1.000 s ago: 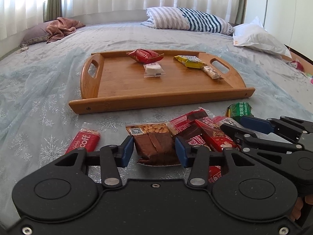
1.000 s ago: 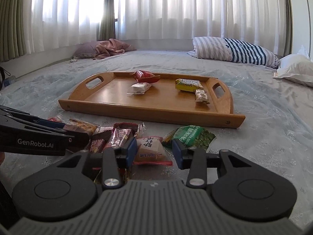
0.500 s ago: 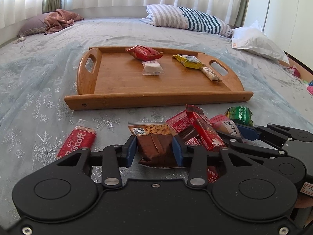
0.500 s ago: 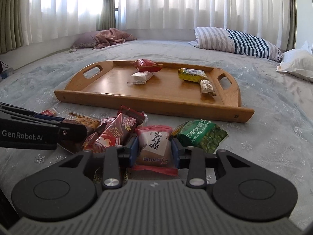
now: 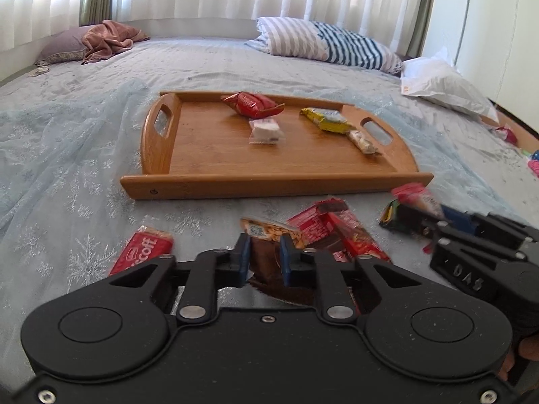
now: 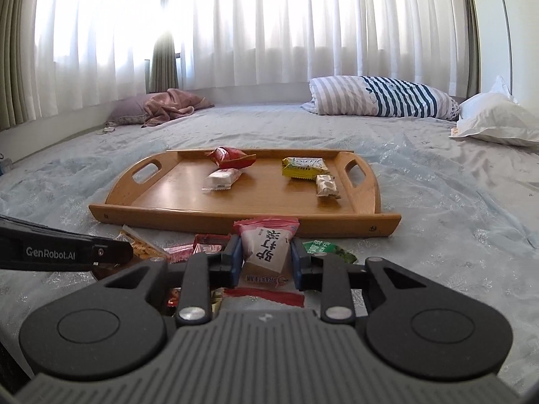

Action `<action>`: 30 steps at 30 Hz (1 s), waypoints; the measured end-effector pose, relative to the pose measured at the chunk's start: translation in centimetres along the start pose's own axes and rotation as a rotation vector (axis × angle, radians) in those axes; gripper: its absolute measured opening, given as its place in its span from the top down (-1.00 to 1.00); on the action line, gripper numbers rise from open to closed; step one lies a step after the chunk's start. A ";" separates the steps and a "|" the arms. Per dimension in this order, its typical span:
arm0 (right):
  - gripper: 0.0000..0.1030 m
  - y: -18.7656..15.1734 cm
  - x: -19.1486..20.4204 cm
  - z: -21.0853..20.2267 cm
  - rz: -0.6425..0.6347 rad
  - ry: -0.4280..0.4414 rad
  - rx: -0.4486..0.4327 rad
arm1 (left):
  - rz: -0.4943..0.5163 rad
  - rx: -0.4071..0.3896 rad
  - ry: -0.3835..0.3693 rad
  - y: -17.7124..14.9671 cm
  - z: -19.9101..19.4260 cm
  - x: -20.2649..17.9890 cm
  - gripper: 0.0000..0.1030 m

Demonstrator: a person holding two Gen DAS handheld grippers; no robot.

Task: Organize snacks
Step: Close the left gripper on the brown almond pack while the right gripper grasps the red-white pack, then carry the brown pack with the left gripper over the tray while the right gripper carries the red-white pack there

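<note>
Left tool: our left tool (image 5: 264,257) is squeezed tight on a brown snack pack (image 5: 266,262). The two blue pads press on both of its sides.
Right tool: our right tool (image 6: 266,259) is squeezed tight on a pink and white snack bag (image 6: 267,249). The bag stands up between the blue pads, and its top edge shows in front of the tray's near rim.
Tray: a wooden tray (image 5: 209,181) lies on the bed (image 5: 67,155), a little past both tools. It has a handle hole at each end.
On the tray: we see four snacks. A red bag (image 5: 251,104) is at the back, and a white pack (image 5: 266,131) is just in front of it. A yellow pack (image 5: 325,119) is near the right handle, with a small pale bar (image 5: 362,141) beside it.
On the bed: more snacks lie in front of the tray. A red biscuit pack (image 5: 141,252) is to the left of our left tool. A pile of red wrappers (image 5: 330,225) is to its right. A green pack (image 6: 325,247) lies by our right tool.
Far away: a striped pillow (image 6: 380,101), a white pillow (image 6: 495,121) and a pink blanket (image 6: 171,104) sit near the white curtains (image 6: 269,23).
</note>
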State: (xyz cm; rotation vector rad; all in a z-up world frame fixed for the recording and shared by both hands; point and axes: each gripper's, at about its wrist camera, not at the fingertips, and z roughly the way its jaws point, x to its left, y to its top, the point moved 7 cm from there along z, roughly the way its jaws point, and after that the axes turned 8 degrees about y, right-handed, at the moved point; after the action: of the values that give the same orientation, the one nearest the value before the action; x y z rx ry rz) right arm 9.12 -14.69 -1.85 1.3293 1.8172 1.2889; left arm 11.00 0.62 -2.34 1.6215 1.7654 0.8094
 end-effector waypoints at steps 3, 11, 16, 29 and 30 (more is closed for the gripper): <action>0.34 0.0 -0.3 -0.1 -0.002 -0.015 0.001 | 0.028 -0.002 -0.008 -0.7 0.0 -0.6 0.20; 0.34 -0.6 -0.9 -0.3 0.024 -0.036 0.013 | 0.038 -0.001 0.013 -1.6 1.7 -1.5 0.31; 0.34 -0.4 -1.5 -0.8 0.034 -0.054 0.003 | 0.028 -0.007 0.000 -0.8 0.8 -1.5 0.68; 0.34 1.3 -3.9 -0.3 0.075 -0.101 -0.029 | -0.070 -0.021 -0.082 3.1 0.1 -0.6 0.69; 0.34 1.4 -4.1 -0.1 0.079 -0.101 -0.027 | -0.079 -0.021 -0.091 3.6 0.2 -0.7 0.69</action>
State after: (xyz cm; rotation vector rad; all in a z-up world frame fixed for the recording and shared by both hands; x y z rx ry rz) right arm 11.09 -18.46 -0.92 1.4377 1.6879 1.2588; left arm 13.47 0.19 0.28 1.5404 1.7399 0.7040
